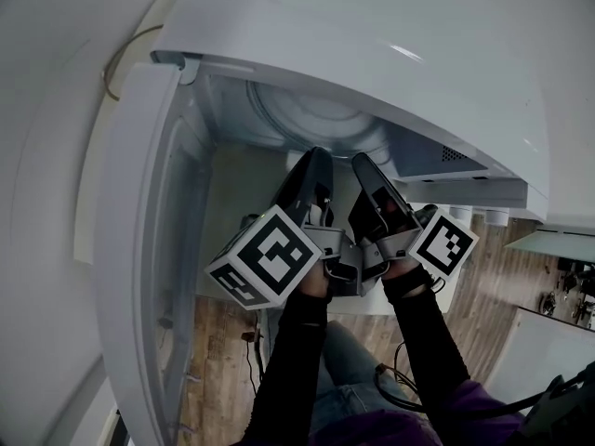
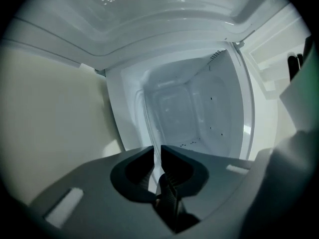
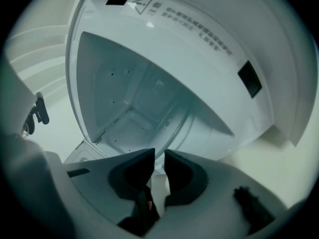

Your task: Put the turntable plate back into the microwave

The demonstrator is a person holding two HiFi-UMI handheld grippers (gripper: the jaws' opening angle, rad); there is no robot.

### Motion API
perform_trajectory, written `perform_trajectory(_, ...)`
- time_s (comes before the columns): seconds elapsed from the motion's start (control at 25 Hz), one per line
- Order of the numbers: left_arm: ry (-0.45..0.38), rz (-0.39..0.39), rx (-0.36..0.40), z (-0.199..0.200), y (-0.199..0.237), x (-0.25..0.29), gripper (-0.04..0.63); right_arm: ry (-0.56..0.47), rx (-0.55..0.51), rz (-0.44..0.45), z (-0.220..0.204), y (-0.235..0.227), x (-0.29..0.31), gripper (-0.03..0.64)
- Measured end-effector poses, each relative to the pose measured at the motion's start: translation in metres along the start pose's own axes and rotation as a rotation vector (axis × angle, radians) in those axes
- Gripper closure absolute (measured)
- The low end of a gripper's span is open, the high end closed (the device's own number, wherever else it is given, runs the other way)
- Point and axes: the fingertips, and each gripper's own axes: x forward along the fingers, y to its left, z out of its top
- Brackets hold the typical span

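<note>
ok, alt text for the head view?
The left tongs and right tongs together hold a glass plate by its near rim in the opening of a white microwave, seen from above. The door stands open at left; dark sleeves show below.

Turntable plate (image 1: pixel 316 114) in microwave (image 1: pixel 372 35) mouth, door (image 1: pixel 130 249) left; left hand-held gripper (image 1: pixel 316 153), right hand-held gripper (image 1: pixel 359 160) at near rim.

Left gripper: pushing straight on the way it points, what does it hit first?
The left gripper, clamped on the rim of the turntable plate, points into the open microwave. Nothing stands in the way; the back wall looks first, though the plate's far edge would probably touch sooner. Depth is unclear.
</note>
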Motion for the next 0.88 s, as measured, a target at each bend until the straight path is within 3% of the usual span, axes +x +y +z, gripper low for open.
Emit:
perform_trajectory(0.32, -0.006, 0.005, -0.037, 0.002, 0.006, 0.004, 0.551, 0.031, -0.026, -0.03, -0.003, -0.001, 0.005, 0.551)
perform_trajectory(0.72, -0.034, 0.024, -0.02, 0.001, 0.011, 0.005, 0.555, 0.062, -0.109, -0.022, -0.006, 0.011, 0.005, 0.551)
perform_trajectory(0.88, -0.037, 0.087, 0.014, -0.001, 0.018, -0.002, 0.557, 0.069, -0.109, -0.031, -0.008, 0.012, -0.002, 0.551)
